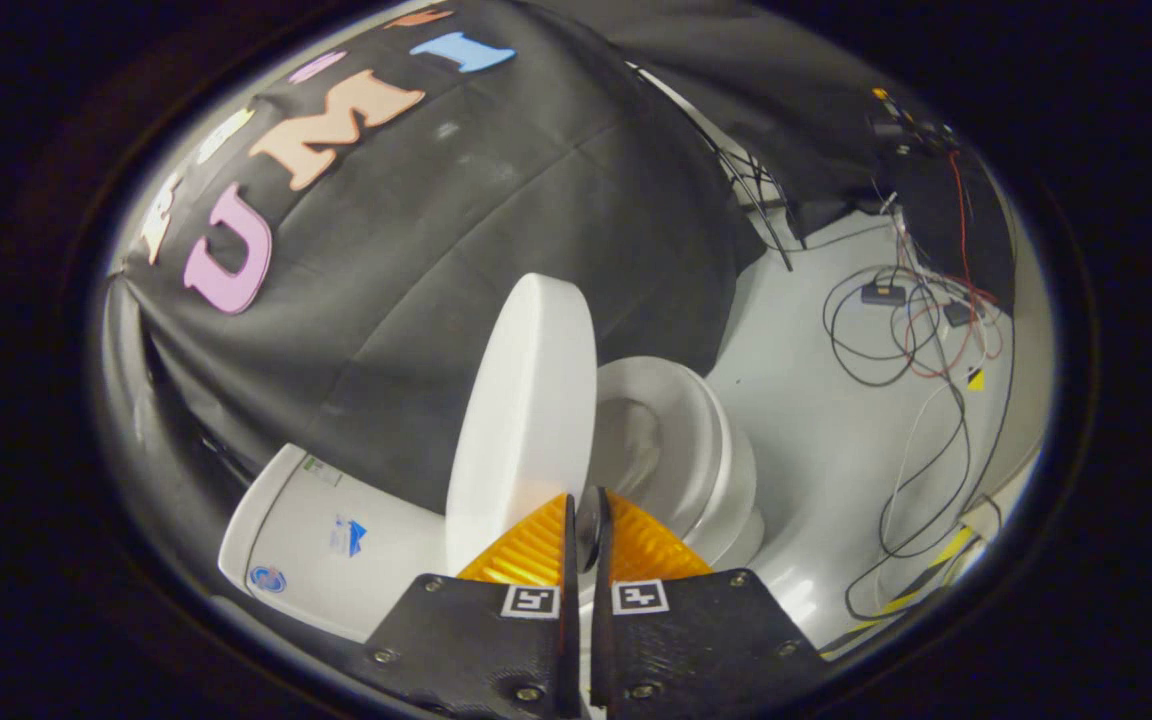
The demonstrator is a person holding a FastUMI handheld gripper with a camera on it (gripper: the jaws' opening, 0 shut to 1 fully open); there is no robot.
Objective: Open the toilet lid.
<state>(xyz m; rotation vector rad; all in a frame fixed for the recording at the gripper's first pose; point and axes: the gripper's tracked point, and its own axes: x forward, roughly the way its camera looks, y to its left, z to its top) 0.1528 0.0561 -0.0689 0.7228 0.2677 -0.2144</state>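
The white toilet lid (526,410) is raised and stands steeply up from the seat, its outer face toward me. Its near rim runs down into the narrow slit between my fingers. My gripper (586,497) is shut on that rim, one finger on either side of the thin edge. Just beyond the fingers lie the open seat ring and bowl (681,440), with the bowl's inside showing. The white tank (336,545), with small stickers on it, sits on the other side of the lid, against the black cloth wall.
Pale floor (816,400) spreads past the bowl. Loose black, white and red cables (911,340) with small boxes lie across it, and more run by a yellow-striped strip (936,570). Black cloth hangs right behind the tank and lid.
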